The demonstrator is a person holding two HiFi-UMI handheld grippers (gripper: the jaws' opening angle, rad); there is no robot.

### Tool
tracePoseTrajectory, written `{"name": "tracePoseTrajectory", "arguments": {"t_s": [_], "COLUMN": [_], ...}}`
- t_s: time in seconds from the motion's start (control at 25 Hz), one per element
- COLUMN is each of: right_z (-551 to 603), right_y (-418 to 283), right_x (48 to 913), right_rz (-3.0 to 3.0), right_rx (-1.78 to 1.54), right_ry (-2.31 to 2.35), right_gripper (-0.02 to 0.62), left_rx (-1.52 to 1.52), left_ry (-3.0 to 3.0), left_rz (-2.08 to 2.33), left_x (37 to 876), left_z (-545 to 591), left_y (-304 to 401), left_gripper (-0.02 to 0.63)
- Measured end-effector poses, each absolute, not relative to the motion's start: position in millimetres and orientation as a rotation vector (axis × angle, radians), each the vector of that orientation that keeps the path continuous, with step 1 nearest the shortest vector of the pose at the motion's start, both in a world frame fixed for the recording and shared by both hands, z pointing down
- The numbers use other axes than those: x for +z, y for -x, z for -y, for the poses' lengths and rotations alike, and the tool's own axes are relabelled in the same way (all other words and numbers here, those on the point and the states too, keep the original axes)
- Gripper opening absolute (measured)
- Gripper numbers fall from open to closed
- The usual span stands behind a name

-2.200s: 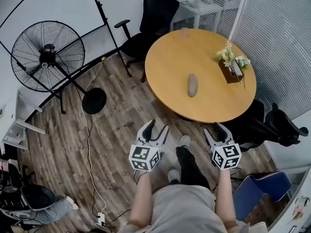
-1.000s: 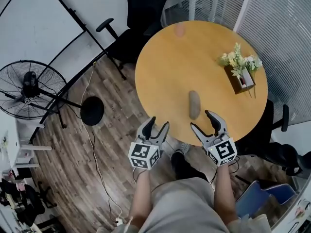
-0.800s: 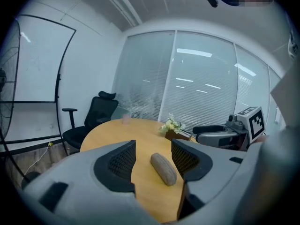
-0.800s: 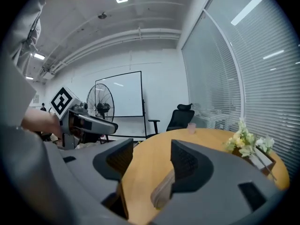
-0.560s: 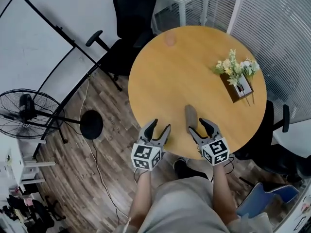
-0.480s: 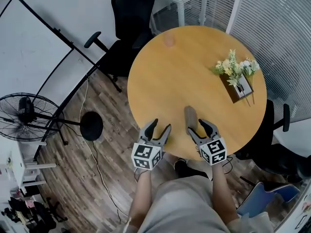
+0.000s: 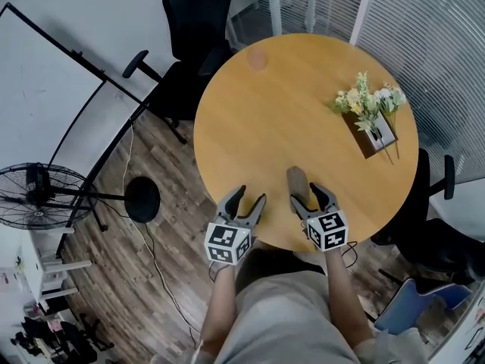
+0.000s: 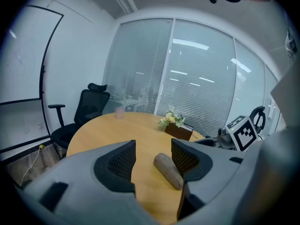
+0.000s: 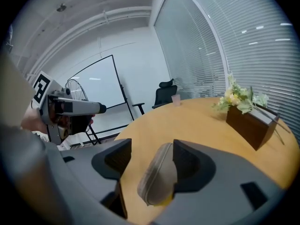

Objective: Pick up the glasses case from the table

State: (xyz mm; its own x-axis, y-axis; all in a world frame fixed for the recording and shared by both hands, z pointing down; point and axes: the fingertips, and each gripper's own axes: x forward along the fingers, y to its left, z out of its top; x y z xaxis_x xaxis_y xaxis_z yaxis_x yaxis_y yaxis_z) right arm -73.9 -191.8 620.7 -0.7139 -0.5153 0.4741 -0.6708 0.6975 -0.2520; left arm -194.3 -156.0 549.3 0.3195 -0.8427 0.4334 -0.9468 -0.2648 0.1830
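Note:
The glasses case point(image 7: 297, 181), a brown-grey oblong pouch, lies on the round wooden table point(image 7: 303, 97) near its front edge. My right gripper point(image 7: 308, 196) is low over the case's near end. In the right gripper view the case point(image 9: 157, 175) sits between the jaws, close against the right one, with a gap on the left. These jaws have just been opening and the pads do not clamp it. My left gripper point(image 7: 245, 201) stands open and empty at the table's edge, left of the case point(image 8: 168, 170).
A wooden box of flowers point(image 7: 369, 120) stands at the table's right. A pink cup point(image 7: 258, 58) stands at its far side. A black office chair point(image 7: 193, 29) is behind the table, another chair point(image 7: 436, 196) at the right. A floor fan point(image 7: 38, 196) stands at the left.
The table has come closer in the head view. My right gripper moved down and left onto the case's near end. My left gripper moved forward to the table's edge.

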Motion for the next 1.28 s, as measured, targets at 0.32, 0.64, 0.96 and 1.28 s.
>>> {"name": "tracePoseTrajectory", "arguments": {"t_s": [0.32,0.64,0.96,1.28], "right_z": [183.9,201.3,202.6,203.2], "right_y": [69.9,61.1,69.3,77.4], "right_x": [623.0,620.4,649.7,690.1], "right_rz": [2.512,2.443,2.334,2.179], "right_rx": [0.633,0.622,0.753,0.820], "right_ry": [-1.023,-1.206,-1.257,-1.288], "right_gripper": [0.298,0.298,0.316,0.339], "left_rx": [0.370,0.416,0.449,0.510], "left_ry": [-2.205,-2.334,-2.394,-2.430], "left_rz": [1.543,1.397,1.239,1.071], "left_x": [557.0,558.3,572.3,598.5], "left_z": [149.8,174.6,201.0,217.3], "left_y": [196.7,171.6,158.1,156.1], "left_gripper": [0.216,0.216,0.216,0.216]}}
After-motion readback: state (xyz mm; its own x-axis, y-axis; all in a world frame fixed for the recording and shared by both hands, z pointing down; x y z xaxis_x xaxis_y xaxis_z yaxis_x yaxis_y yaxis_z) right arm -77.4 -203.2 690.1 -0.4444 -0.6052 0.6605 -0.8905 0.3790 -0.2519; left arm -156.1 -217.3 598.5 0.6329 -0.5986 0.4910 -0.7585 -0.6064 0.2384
